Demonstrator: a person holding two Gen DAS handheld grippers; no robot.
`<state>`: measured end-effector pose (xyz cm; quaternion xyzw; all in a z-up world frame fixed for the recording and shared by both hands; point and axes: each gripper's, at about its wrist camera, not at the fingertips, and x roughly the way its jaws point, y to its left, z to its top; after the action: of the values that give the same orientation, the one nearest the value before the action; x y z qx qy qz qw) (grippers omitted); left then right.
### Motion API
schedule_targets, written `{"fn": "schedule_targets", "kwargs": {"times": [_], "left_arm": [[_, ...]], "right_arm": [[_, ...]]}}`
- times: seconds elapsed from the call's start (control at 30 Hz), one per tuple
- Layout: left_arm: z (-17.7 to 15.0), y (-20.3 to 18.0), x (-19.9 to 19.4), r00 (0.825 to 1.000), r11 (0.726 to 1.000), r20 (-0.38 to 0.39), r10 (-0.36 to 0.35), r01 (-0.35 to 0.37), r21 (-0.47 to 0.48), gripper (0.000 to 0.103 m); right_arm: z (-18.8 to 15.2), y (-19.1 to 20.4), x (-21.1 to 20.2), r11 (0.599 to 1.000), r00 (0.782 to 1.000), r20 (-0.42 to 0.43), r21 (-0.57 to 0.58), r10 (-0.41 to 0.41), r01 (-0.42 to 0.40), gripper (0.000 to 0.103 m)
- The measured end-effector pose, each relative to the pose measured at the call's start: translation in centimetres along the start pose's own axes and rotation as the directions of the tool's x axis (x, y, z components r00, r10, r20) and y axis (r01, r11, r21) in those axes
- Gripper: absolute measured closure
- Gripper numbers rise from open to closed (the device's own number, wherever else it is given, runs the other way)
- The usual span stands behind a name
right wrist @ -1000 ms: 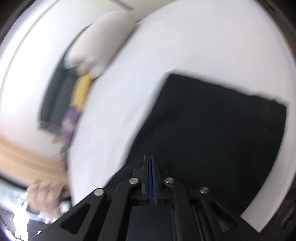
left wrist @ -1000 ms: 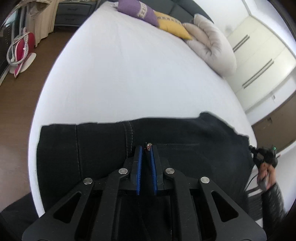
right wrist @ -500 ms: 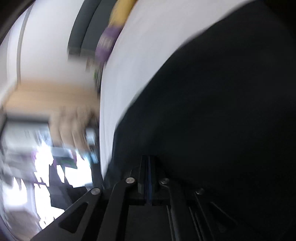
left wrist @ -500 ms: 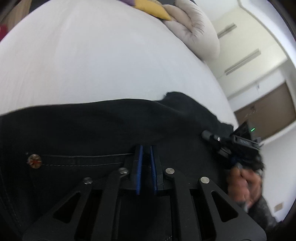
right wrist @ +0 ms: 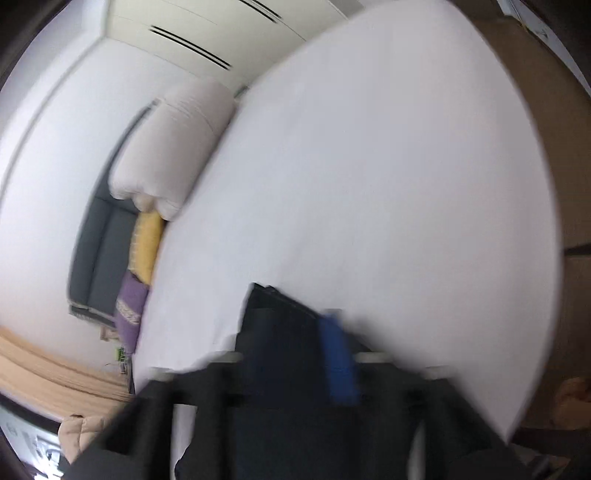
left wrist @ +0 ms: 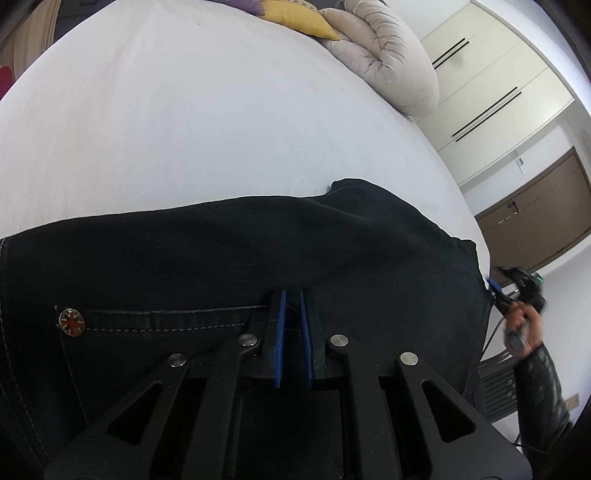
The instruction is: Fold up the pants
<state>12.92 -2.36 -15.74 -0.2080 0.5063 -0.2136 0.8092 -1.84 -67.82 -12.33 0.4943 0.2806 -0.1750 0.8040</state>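
Pants: black jeans (left wrist: 258, 251) folded along the bed's (left wrist: 184, 129) near edge.
Left gripper (left wrist: 291, 317): clamped on the jeans.
Right gripper (right wrist: 295, 354): jaws opening, blurred.

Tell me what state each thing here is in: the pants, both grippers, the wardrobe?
Pants: folded over, lying on the bed.
Left gripper: shut on the pants.
Right gripper: jaws opening; blurred, dark fabric between them.
Wardrobe: doors closed.
Duvet: rolled up beside the pillows.
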Motion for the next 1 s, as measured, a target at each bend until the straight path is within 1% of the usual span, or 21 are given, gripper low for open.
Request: {"fn": "schedule_targets", "kwargs": {"times": [0.03,0.07,0.1,0.13,0.17,0.2,0.27,0.37,0.47,0.53,0.57,0.63,0.73,0.77,0.83,0.87,0.9,0.97,1.0], "left_arm": [[0.0,0.0,-0.3,1.0,1.0,0.0,-0.001,0.001,-0.001,0.093],[0.0,-0.1,-0.3,1.0,1.0,0.0,0.0,0.0,-0.001,0.093],[0.0,-0.2,-0.4,1.0,1.0,0.001,0.003,-0.003,0.001,0.093],[-0.1,-0.4,-0.3,1.0,1.0,0.001,0.008,-0.008,0.005,0.093],[-0.1,-0.6,-0.2,1.0,1.0,0.002,0.017,-0.017,0.012,0.093],[-0.2,-0.8,-0.3,1.0,1.0,0.003,0.022,-0.022,0.017,0.093],[-0.3,-1.2,-0.2,0.999,0.999,0.005,0.032,-0.032,0.024,0.093],[-0.4,-1.5,-0.1,0.999,0.999,0.003,0.04,-0.04,0.027,0.093],[-0.6,-2.0,-0.2,0.999,0.998,0.006,0.049,-0.049,0.033,0.093],[-0.6,-2.3,-0.2,0.998,0.997,0.008,0.06,-0.061,0.042,0.093],[-0.6,-2.6,-0.1,0.998,0.997,0.008,0.067,-0.067,0.047,0.093],[-0.7,-2.8,0.0,0.997,0.996,0.01,0.073,-0.074,0.051,0.093],[-0.7,-3.0,0.1,0.997,0.996,0.01,0.071,-0.072,0.048,0.093],[-0.8,-3.1,0.2,0.997,0.996,0.01,0.071,-0.071,0.048,0.093],[-0.8,-3.2,0.2,0.997,0.996,0.011,0.071,-0.072,0.049,0.093],[-0.8,-3.2,0.3,0.997,0.996,0.011,0.071,-0.072,0.05,0.093],[-0.8,-3.2,0.4,0.997,0.996,0.012,0.07,-0.071,0.049,0.093],[-0.9,-3.2,0.6,0.998,0.997,0.012,0.066,-0.066,0.045,0.093],[-0.9,-3.1,0.6,0.998,0.997,0.012,0.064,-0.064,0.044,0.093]], "right_arm": [[-0.8,0.1,-1.8,0.998,0.998,0.008,-0.02,0.055,-0.055,0.038],[-2.5,1.0,-2.4,0.995,0.996,0.003,-0.031,0.095,-0.094,0.038],[-3.5,0.9,-3.4,0.992,0.992,-0.004,-0.03,0.124,-0.124,0.038],[-4.4,0.3,-4.4,0.989,0.989,-0.011,-0.015,0.147,-0.148,0.038],[-5.6,-0.6,-5.2,0.984,0.984,-0.02,0.026,0.18,-0.179,0.038],[-7.0,-0.8,-5.1,0.979,0.98,-0.027,0.059,0.196,-0.194,0.038],[-9.1,-2.4,-5.2,0.971,0.977,-0.046,0.131,0.208,-0.201,0.038],[-10.3,-5.2,-4.4,0.96,0.978,-0.048,0.21,0.201,-0.187,0.038],[-9.7,-9.5,-6.2,0.934,0.972,-0.012,0.279,0.234,-0.222,0.038],[-9.2,-9.9,-5.6,0.915,0.964,0.006,0.313,0.265,-0.253,0.038],[-7.8,-10.7,-5.9,0.91,0.962,0.008,0.322,0.272,-0.26,0.038],[-7.4,-11.0,-5.7,0.905,0.963,0.009,0.339,0.27,-0.257,0.038],[-7.1,-10.7,-5.1,0.895,0.956,0.01,0.348,0.295,-0.279,0.039],[-7.0,-10.9,-5.7,0.897,0.956,0.008,0.344,0.295,-0.279,0.039],[-6.8,-10.5,-5.6,0.917,0.965,-0.014,0.313,0.263,-0.246,0.039],[-6.6,-10.4,-5.1,0.914,0.964,-0.02,0.322,0.266,-0.246,0.04],[-6.5,-10.4,-5.0,0.91,0.962,-0.018,0.331,0.272,-0.25,0.041],[-6.1,-10.3,-4.8,0.907,0.96,-0.016,0.333,0.278,-0.257,0.051],[-5.9,-10.0,-4.6,0.908,0.96,-0.02,0.329,0.281,-0.259,0.053]]}}
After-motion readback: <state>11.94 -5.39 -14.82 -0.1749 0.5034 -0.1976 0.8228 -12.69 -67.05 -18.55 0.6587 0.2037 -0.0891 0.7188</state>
